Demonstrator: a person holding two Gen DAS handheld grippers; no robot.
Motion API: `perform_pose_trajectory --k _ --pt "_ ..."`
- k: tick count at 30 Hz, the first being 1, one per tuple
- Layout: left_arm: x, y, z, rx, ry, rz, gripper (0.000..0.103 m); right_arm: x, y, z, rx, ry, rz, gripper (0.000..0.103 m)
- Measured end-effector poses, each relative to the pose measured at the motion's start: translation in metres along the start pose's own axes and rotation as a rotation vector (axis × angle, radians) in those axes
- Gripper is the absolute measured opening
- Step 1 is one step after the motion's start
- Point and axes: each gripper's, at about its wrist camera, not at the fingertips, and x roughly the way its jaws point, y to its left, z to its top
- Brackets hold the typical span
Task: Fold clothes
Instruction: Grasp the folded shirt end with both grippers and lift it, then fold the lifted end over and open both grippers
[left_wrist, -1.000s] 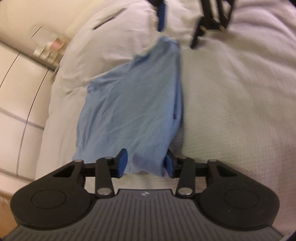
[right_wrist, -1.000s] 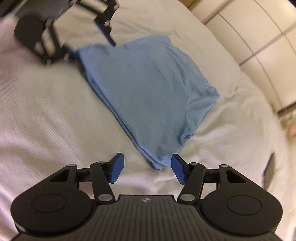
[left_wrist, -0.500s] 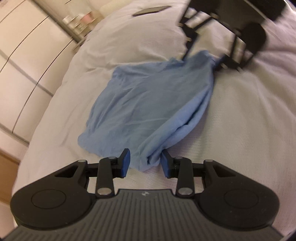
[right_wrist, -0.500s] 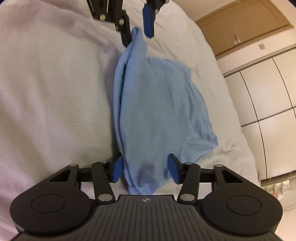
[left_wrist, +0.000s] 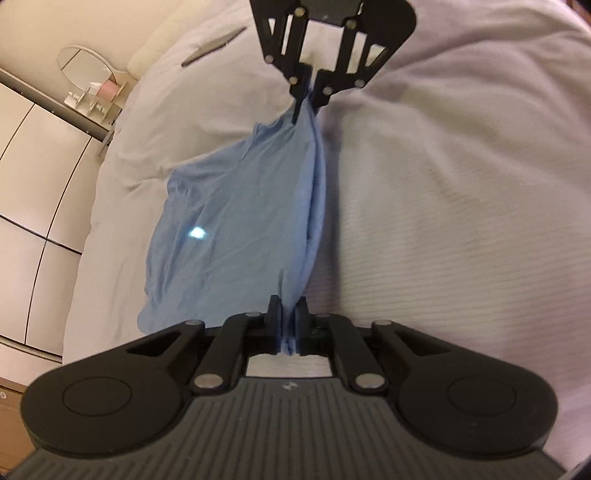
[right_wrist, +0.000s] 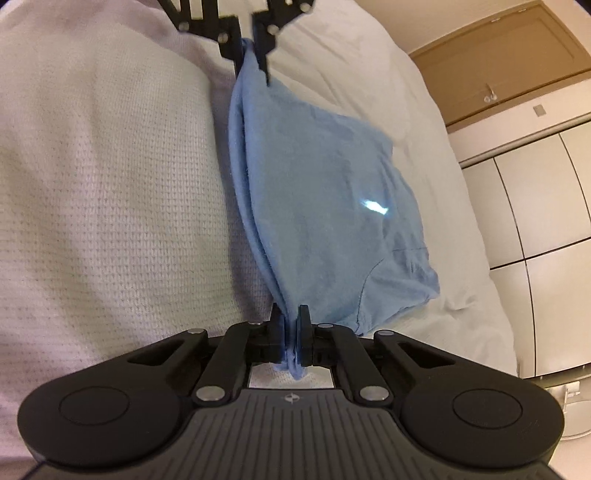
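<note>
Holding the blue garment (left_wrist: 236, 221) stretched over the bed (left_wrist: 461, 221), the left hand-held gripper (left_wrist: 287, 328) and right hand-held gripper (right_wrist: 291, 332) each pinch one end of its folded edge, so I judge a fold is in hand, and both ends need to travel together.

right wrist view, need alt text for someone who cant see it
The right gripper is shut on one end of a light blue garment, and the left gripper pinches the far end, stretching it over a white bedspread.
</note>
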Motion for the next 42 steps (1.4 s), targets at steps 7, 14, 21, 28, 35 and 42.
perform_pose_trajectory --k 7,14,21,28,35,42 --pt "-0.053 -0.008 0.0 -0.114 -0.024 -0.067 0.003 -0.055 0.003 0.011 0.045 -0.001 0.026 0.003" --pt "-0.066 -0.028 -0.006 -0.173 -0.001 -0.12 0.003 -0.087 0.028 0.021 0.074 0.017 0.101 0.003" --pt "-0.075 -0.036 -0.014 -0.224 0.03 -0.15 0.007 -0.084 0.037 0.025 0.1 0.072 0.118 0.008" --pt "-0.076 -0.004 -0.024 -0.292 0.062 -0.13 0.022 -0.104 0.033 0.029 0.154 0.092 0.15 0.027" --pt "-0.061 0.023 -0.033 -0.285 0.138 -0.158 0.024 -0.118 0.026 0.047 0.282 0.091 0.163 0.031" --pt "-0.058 0.034 -0.048 -0.236 0.103 -0.209 0.025 -0.124 0.019 0.079 0.376 0.117 0.124 0.033"
